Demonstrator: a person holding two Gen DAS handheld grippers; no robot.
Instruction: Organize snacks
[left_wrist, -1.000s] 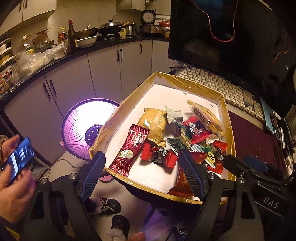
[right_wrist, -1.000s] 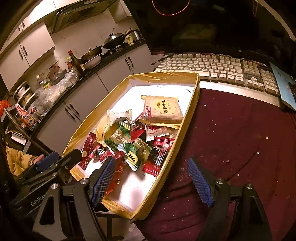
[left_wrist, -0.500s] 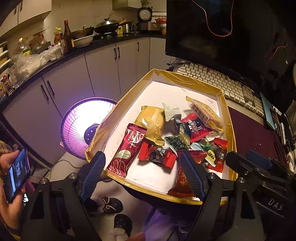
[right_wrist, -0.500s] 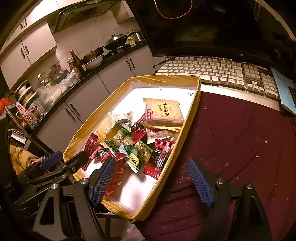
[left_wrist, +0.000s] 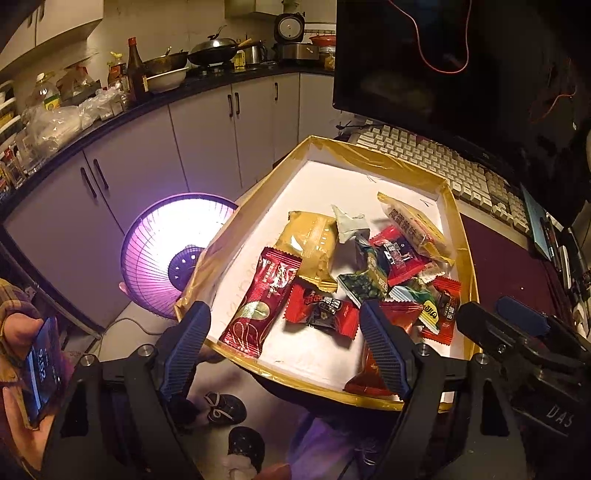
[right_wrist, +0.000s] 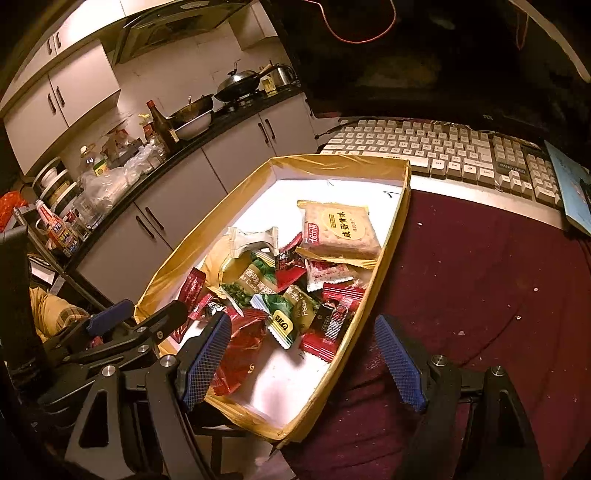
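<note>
At the far left of the left wrist view a bystander's hand holds a dark phone (left_wrist: 37, 373), and beyond it a round purple-lit fan heater (left_wrist: 173, 254) glows on the floor; neither concerns us. Next comes our left gripper (left_wrist: 284, 350), its blue-padded jaws spread wide and holding nothing, hovering at the near rim of the shallow gold-edged white cardboard tray (left_wrist: 373, 162). The tray overhangs the edge of the dark red table (right_wrist: 480, 280), and every snack lies inside it, heaped toward the near right.

Leftmost in the tray lies a long dark-red foil sachet (left_wrist: 262, 299), flat and apart from the heap. We judge it light, crinkly and slippery, best pinched across its narrow width near the middle or by a crimped end. Beside it sits a puffy gold foil packet (left_wrist: 312, 247), air-filled and soft, so we would squeeze gently. A small red-and-black wrapped candy (left_wrist: 321, 308) lies just in front, between our jaws in line of sight. Further right, green pea-snack sachets (right_wrist: 258, 284) overlap red ones. At the back rests a square transparent cracker pack with a gold label (right_wrist: 338, 230), stiff but brittle inside; we would grip its edges lightly.

Our right gripper (right_wrist: 303, 362) also stands wide and empty, straddling the tray's right wall.
</note>
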